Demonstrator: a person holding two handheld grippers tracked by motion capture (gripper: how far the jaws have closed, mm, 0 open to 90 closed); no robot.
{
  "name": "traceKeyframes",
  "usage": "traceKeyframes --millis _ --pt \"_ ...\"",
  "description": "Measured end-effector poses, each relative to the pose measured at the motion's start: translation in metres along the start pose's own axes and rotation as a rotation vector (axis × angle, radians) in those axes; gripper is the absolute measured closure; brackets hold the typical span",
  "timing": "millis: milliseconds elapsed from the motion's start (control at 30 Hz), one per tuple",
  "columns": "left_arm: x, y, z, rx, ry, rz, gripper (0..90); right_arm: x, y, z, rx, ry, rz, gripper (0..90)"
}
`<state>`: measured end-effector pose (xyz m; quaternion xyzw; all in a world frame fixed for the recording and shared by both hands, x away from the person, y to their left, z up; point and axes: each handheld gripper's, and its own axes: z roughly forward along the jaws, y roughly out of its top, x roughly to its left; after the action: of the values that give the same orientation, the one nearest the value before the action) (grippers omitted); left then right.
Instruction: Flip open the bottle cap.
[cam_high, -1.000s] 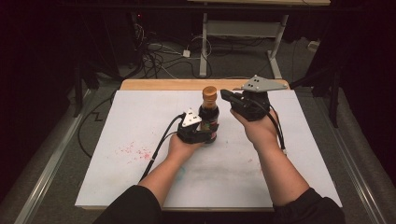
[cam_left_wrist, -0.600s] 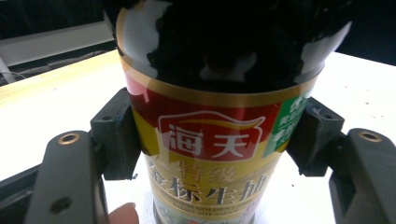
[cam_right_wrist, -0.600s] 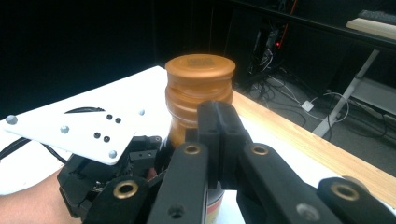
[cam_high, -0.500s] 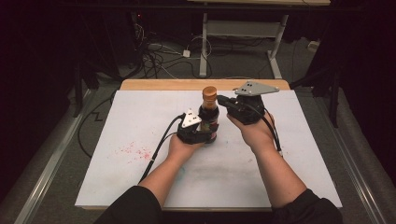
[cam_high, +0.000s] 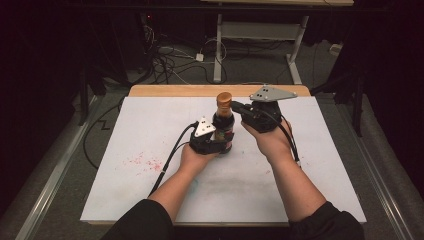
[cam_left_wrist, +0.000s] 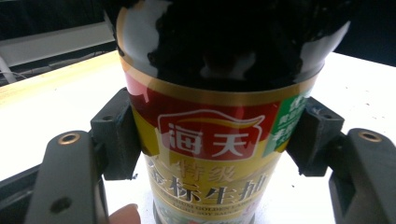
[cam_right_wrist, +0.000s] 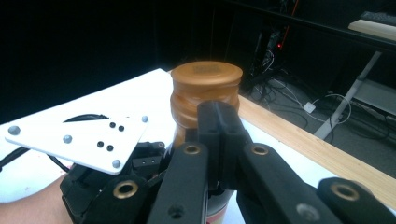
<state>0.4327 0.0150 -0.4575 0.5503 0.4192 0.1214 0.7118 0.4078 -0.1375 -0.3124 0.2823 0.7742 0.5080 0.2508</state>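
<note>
- Stood upright near middle of white table sheet (cam_high: 300, 165): dark soy sauce bottle (cam_high: 223, 131), brown cap (cam_right_wrist: 206, 74)
- Left gripper (cam_high: 206, 139) clamped on bottle body, pads touching label both sides
- Right gripper (cam_high: 239, 107) at bottle neck just under cap, jaws pressed together
- Red specks (cam_high: 144, 161) on sheet, left part
- Wooden table edge (cam_high: 170, 90) at far side
- Dark room beyond, cables (cam_high: 170, 60) on grey floor, white desk frame (cam_high: 260, 30)

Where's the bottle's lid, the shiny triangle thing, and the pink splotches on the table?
Lid (cam_right_wrist: 206, 74): right gripper view, its flat top.
Triangle plate (cam_high: 272, 93): high view, its middle.
Pink splotches (cam_high: 144, 161): high view, the stain's middle.
</note>
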Motion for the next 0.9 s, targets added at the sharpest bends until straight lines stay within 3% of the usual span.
traceKeyframes --millis 900 --pt "-0.0004 0.0002 0.0000 0.002 0.005 0.001 28.9 -0.0010 0.0080 0.0003 -0.033 -0.003 0.005 90.0"
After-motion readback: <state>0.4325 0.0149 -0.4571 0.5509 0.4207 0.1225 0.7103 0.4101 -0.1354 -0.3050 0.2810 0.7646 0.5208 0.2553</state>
